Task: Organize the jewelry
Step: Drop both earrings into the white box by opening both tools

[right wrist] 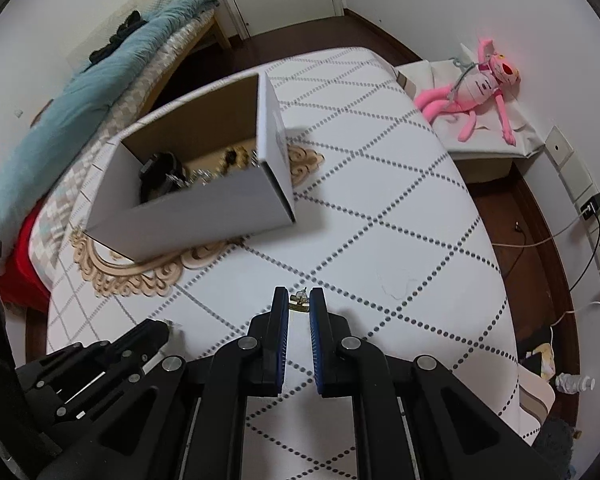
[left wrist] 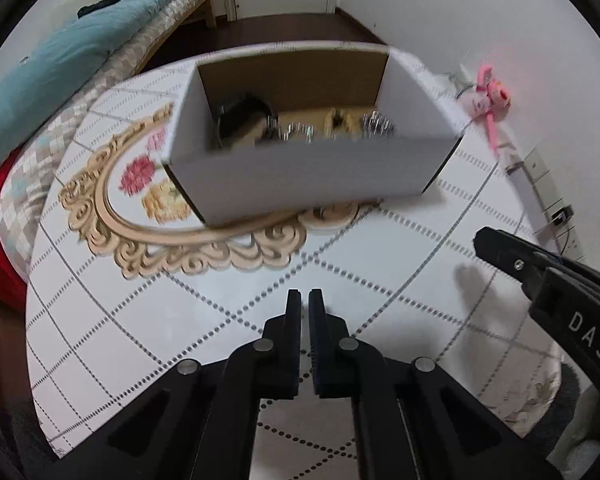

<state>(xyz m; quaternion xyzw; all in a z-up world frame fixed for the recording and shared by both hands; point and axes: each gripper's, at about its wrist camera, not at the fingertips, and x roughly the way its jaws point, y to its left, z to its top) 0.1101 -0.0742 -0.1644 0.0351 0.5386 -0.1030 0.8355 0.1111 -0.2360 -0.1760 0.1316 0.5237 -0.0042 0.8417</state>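
A white cardboard box (left wrist: 300, 172) stands open on the table, holding a black item (left wrist: 240, 120) and several silver and gold jewelry pieces (left wrist: 340, 126). It also shows in the right wrist view (right wrist: 196, 208). My left gripper (left wrist: 305, 300) is shut and empty, above the tablecloth in front of the box. My right gripper (right wrist: 299, 300) is shut on a small gold and silver jewelry piece (right wrist: 298, 302) held at its fingertips, to the right of the box. The right gripper also shows in the left wrist view (left wrist: 500, 252).
The table has a white cloth with dotted diamond lines (right wrist: 380, 200) and an ornate gold floral print (left wrist: 140, 240). A bed with a teal blanket (right wrist: 80, 92) lies to the left. A pink plush toy (right wrist: 476, 88) lies on a stand at the right.
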